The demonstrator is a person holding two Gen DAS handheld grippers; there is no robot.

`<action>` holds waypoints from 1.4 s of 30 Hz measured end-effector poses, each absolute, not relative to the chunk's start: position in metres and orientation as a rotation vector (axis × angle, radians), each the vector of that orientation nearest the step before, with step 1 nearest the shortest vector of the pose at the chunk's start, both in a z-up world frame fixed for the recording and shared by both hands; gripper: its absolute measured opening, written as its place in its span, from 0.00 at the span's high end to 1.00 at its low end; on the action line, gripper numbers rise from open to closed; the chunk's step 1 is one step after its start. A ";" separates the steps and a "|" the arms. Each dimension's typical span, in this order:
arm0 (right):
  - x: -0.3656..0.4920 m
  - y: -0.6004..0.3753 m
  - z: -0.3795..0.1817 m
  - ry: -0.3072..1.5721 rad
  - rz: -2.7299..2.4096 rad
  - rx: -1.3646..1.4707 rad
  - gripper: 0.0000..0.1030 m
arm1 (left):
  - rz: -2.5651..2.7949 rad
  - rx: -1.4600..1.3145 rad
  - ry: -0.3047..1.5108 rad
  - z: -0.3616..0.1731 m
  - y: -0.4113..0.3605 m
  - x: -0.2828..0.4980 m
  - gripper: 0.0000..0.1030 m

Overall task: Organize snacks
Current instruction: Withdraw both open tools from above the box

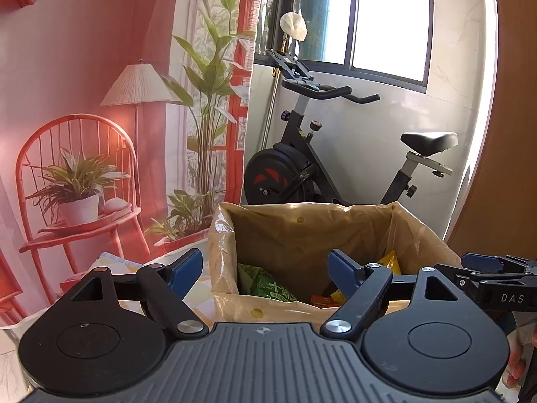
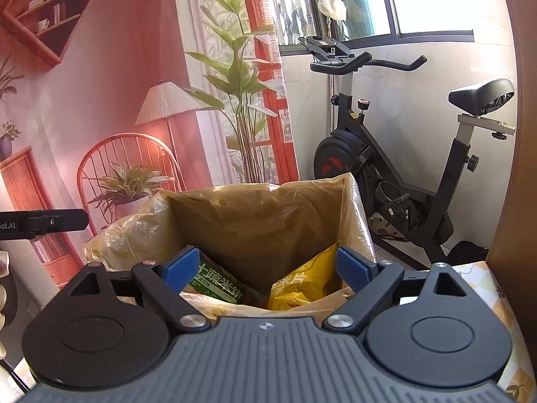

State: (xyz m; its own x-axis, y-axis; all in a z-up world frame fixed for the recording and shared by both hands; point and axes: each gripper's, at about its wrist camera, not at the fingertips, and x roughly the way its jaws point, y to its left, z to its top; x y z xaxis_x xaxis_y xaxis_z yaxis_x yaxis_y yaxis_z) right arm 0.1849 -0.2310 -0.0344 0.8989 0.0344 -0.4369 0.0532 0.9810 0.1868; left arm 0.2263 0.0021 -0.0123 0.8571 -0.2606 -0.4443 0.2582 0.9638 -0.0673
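Observation:
An open box lined with a yellowish plastic bag (image 1: pixel 302 231) stands in front of both grippers; it also shows in the right wrist view (image 2: pixel 261 215). Inside lie a green snack packet (image 1: pixel 268 283) (image 2: pixel 218 283), a yellow snack packet (image 2: pixel 305 285) (image 1: pixel 389 262) and small orange packets (image 1: pixel 322 300). My left gripper (image 1: pixel 266 270) is open and empty, just above the box's near rim. My right gripper (image 2: pixel 268 265) is open and empty over the near rim. The right gripper shows at the right edge of the left wrist view (image 1: pixel 496 278).
An exercise bike (image 1: pixel 335 154) (image 2: pixel 402 154) stands behind the box by the window. A printed red backdrop with chair and plants (image 1: pixel 100 134) hangs at the left. A patterned tablecloth (image 2: pixel 503 319) covers the table under the box. A wooden panel (image 1: pixel 513 134) rises at the right.

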 end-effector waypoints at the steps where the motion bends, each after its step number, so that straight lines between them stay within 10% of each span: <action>1: 0.180 -0.230 -0.034 0.450 -0.013 0.197 0.10 | -0.268 -0.010 0.465 -0.012 0.004 0.222 0.19; 42: 0.115 -0.160 -0.139 0.604 -0.007 0.237 0.08 | -0.229 -0.038 0.600 -0.120 0.094 0.161 0.17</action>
